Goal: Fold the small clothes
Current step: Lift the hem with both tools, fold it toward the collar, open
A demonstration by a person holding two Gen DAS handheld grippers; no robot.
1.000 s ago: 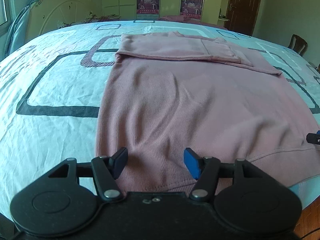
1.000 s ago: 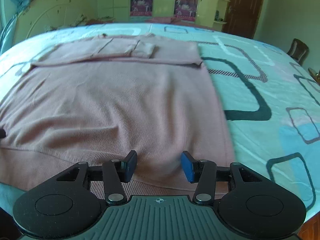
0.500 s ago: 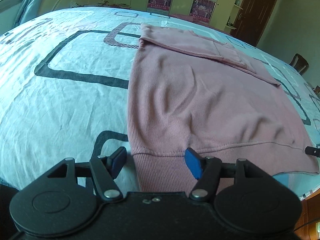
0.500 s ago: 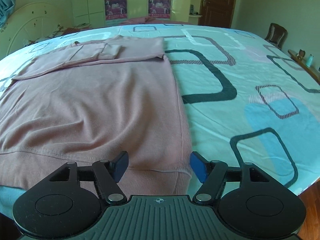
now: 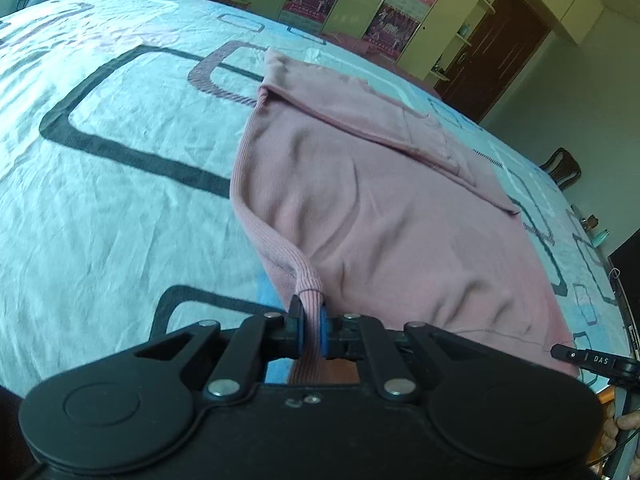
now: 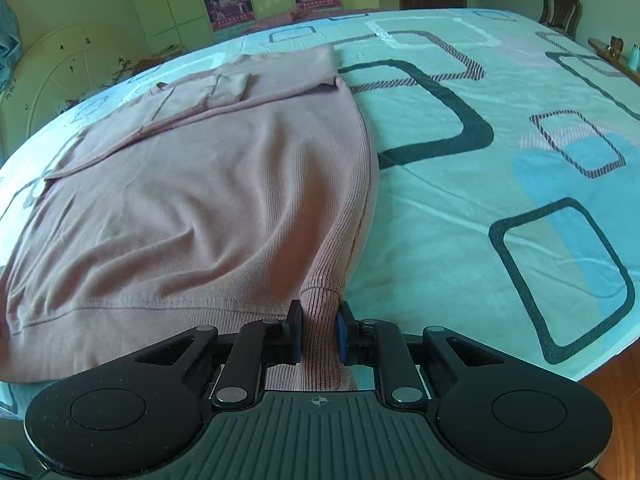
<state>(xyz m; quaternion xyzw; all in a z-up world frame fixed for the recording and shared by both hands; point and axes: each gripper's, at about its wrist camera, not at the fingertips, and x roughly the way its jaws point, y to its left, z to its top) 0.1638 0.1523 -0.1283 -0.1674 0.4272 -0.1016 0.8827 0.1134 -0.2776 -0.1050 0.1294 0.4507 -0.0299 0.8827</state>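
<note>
A bed (image 5: 100, 208) fills both views, covered by a pale blue sheet (image 6: 460, 208) printed with dark rounded rectangles and a few striped ones. Behind it stand yellow-green cupboards (image 6: 168, 4) with posters (image 6: 226, 0) on the doors, a dark wooden door (image 5: 492, 60) and a wooden chair (image 6: 560, 8) near the far corner.

A pink sweater (image 5: 380, 208) lies spread on the sheet, body flat, with its sleeves folded across the far end. In the right wrist view the same sweater (image 6: 192, 208) covers the left half of the bed, its ribbed hem along the near edge.

The left gripper (image 5: 309, 330) has just been closing and its blue pads now pinch the near left corner of the hem; the ribbed cloth rises from the sheet in a narrow ridge into the jaws, which stand almost together. The right gripper (image 6: 318, 338) has also just been closing and clamps the near right corner of the hem, a thicker bunch of rib knit between its pads, so the jaws stand a little further apart than those on the left. Both corners are drawn up slightly off the sheet, while the rest of the sweater lies on the bed.

At the right edge of the left wrist view, the tip of the right gripper (image 5: 588, 360) shows at the bed's near edge, with fingers of a hand (image 5: 624, 426) below it.
</note>
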